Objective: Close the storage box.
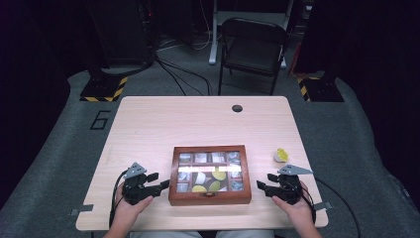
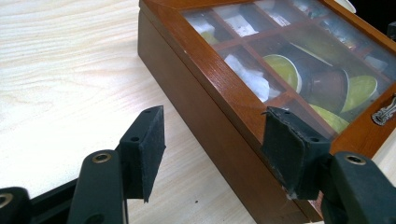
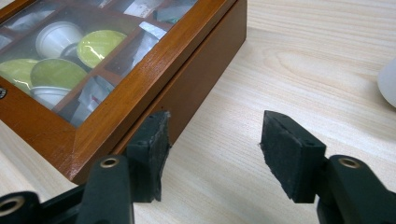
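Note:
A wooden box with a glass lid sits closed at the table's near middle. Under the glass, its compartments hold yellow-green capsules and pale packets. My left gripper rests on the table just left of the box, pointing at its side. In the left gripper view the left gripper stands open beside the box wall, gripping nothing. My right gripper lies just right of the box. In the right gripper view the right gripper is open over bare wood, its left jaw near the box corner.
A small yellow and white capsule lies on the table right of the box, beyond the right gripper. A round cable hole marks the table's far edge. A black chair stands behind the table, with cables on the floor.

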Available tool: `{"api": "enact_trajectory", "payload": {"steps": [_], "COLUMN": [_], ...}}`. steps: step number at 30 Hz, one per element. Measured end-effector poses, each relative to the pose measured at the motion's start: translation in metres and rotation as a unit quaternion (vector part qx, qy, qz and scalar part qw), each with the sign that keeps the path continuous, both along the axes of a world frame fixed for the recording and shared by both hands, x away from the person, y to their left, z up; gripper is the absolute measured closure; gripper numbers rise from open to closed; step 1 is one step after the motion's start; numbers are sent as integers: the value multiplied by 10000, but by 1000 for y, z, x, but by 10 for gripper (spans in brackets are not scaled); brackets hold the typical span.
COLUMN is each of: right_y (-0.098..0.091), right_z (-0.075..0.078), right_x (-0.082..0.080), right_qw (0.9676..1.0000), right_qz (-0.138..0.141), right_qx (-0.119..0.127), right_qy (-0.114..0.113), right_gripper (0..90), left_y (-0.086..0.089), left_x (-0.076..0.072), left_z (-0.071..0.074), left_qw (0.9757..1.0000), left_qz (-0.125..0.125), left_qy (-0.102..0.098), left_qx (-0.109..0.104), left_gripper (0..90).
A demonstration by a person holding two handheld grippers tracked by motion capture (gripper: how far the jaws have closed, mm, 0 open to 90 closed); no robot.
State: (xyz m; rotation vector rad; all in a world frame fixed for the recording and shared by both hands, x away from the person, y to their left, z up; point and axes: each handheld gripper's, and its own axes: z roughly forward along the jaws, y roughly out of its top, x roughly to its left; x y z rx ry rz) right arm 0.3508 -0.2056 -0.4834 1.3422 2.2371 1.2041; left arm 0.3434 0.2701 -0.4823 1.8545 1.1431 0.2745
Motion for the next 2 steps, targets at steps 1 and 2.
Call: {"api": "enact_trajectory", "payload": {"steps": [1, 2], "right_y": [0, 1], "right_z": [1, 1], "right_x": [-1, -2], "right_qw": [10000, 10000], "right_qz": [19, 33], "right_qx": [48, 37], "right_qy": [2, -18], "right_gripper": [409, 406], "left_y": [0, -1], "left_x": [-1, -2], "left_z": [0, 1], "left_qw": [10000, 10000], "left_qz": [-10, -3], "left_qy": [-5, -8], "left_qx": [-18, -48], "left_gripper": [384, 384]}}
